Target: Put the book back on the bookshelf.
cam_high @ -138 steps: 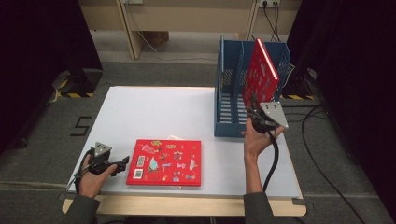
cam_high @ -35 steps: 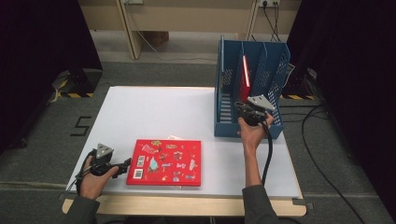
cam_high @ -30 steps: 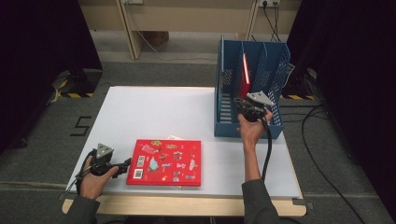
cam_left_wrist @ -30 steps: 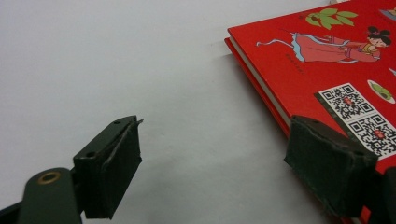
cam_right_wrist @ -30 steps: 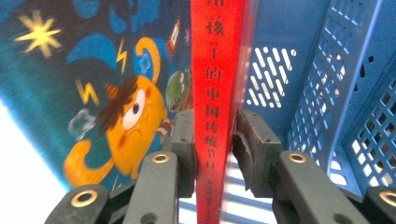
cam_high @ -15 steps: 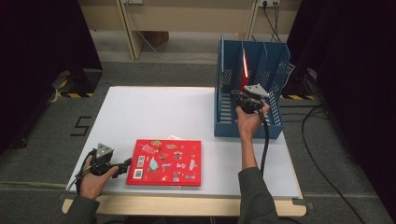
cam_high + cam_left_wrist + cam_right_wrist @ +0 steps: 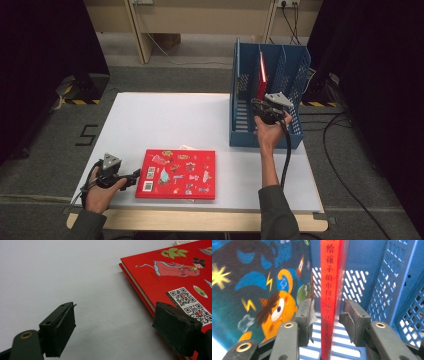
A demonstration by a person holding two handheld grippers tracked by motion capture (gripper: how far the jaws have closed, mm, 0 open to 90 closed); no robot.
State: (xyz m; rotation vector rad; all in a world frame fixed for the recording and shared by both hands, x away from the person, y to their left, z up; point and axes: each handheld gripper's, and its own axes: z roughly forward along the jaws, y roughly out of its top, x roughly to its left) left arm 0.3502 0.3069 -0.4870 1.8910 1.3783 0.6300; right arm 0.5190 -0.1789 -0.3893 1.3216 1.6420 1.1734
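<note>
Books are what this scene turns on. From the high view, a red book (image 7: 176, 173) lies flat at the near edge of the white table (image 7: 200, 120), with a paler thing peeking from under its far edge. The left gripper (image 7: 131, 177) rests just left of it. At the far right stands a blue rack (image 7: 267, 100) with a second red book (image 7: 261, 75) upright in a middle slot, and the right gripper (image 7: 257, 106) reaches in at that book's near edge.

Along the left gripper view, the jaws are spread wide and hold nothing; the right-hand jaw sits just beside or over the flat book's corner, near a QR code (image 7: 181, 295). That hardback looks stiff and fairly heavy, its glossy cover likely slippery; I would take it by the spine edge.

Along the right gripper view, the jaws straddle the upright red spine (image 7: 330, 290) with a gap showing on each side, so not pinching it. A cartoon-covered book (image 7: 257, 290) leans close on the left, and the rack's perforated wall (image 7: 402, 290) crowds the right.
</note>
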